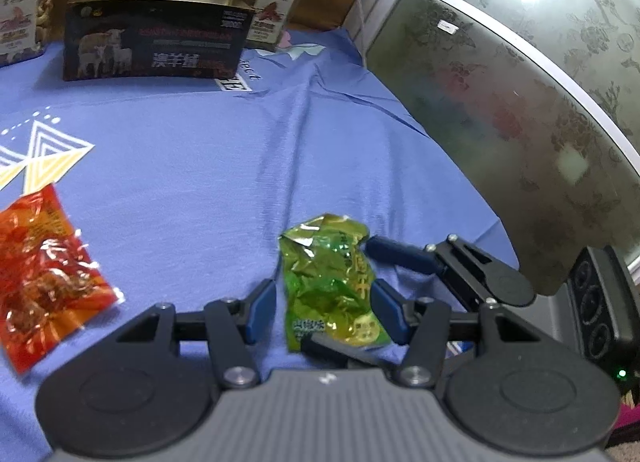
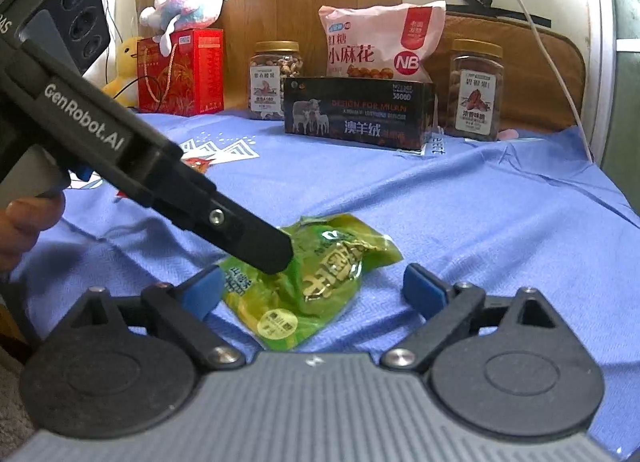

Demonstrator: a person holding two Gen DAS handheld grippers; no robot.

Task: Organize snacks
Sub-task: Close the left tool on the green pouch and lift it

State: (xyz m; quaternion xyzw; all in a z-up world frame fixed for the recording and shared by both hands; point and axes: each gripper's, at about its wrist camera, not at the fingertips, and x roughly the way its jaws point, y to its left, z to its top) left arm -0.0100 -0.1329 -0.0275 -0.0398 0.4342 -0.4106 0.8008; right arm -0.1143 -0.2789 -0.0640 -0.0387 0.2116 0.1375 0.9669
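Observation:
A green snack packet point(image 1: 332, 282) lies on the blue cloth point(image 1: 192, 165). My left gripper point(image 1: 324, 312) is open, its blue pads point(image 1: 262, 312) on either side of the packet, close to it. My right gripper point(image 2: 316, 292) is open too, with the same green packet point(image 2: 316, 282) between its pads point(image 2: 424, 290). The left gripper's finger point(image 2: 260, 242) shows in the right wrist view, touching the packet's left side. The right gripper's finger point(image 1: 400, 254) shows in the left wrist view, to the packet's right. A red snack packet point(image 1: 44, 278) lies at the left.
At the back stand a dark box with sheep point(image 2: 358, 113), a pink bag point(image 2: 380, 41) behind it, two nut jars point(image 2: 276, 79) point(image 2: 476, 89), a red gift box point(image 2: 180, 71) and plush toys point(image 2: 184, 5). A patterned glass panel point(image 1: 520, 101) borders the cloth's right side.

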